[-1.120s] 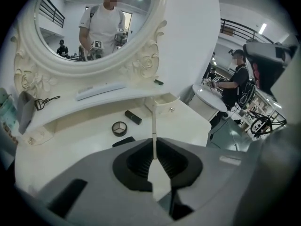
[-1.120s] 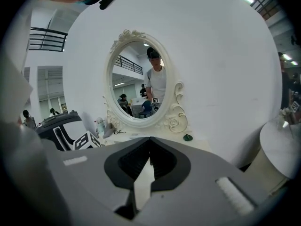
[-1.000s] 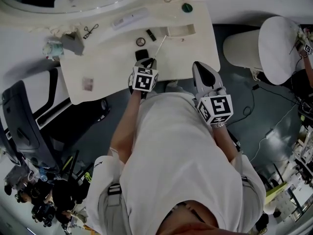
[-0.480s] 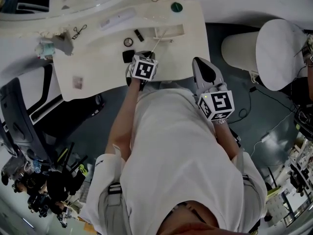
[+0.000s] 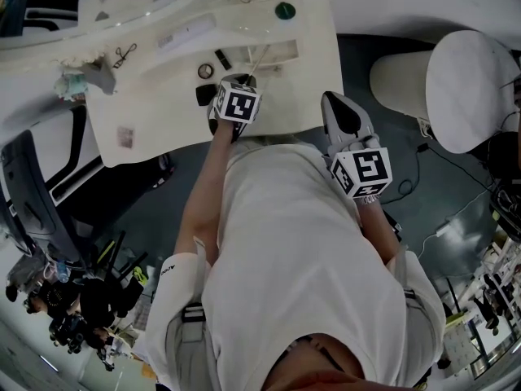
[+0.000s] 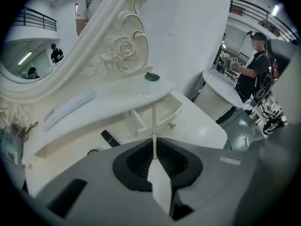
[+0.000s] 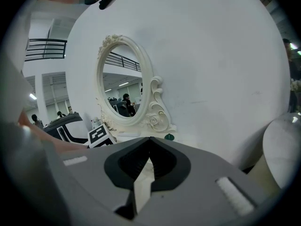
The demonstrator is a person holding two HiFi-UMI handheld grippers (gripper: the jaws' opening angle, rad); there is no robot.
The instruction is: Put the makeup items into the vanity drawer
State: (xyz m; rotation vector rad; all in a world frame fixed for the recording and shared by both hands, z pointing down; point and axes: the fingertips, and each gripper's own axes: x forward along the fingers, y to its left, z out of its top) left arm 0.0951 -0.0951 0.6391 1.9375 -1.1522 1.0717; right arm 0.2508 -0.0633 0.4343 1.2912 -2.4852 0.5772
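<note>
The left gripper [image 6: 154, 147] has its jaws pinched almost together on a thin white stick [image 6: 153, 121], which runs straight ahead from between the pads. The stick's far end lies over the open vanity drawer [image 6: 175, 113] just in front of the jaws; whether it touches the drawer cannot be told. Left of the jaws a black tube [image 6: 109, 138] lies on the vanity top [image 6: 202, 126]. In the head view a flat black compact [image 5: 205, 94] and a small round item [image 5: 205, 71] sit close beside this gripper on the same side. Beyond the drawer, the raised shelf carries a long white case [image 6: 70, 107] to the left and a dark green round piece [image 6: 151, 76] straight ahead, below the carved mirror frame [image 6: 120, 51]. The right gripper [image 7: 148, 147] is closed tight with nothing between its jaws. It is near the vanity's front right corner, well apart from the left one, and faces the oval mirror [image 7: 121, 86] far ahead.
</note>
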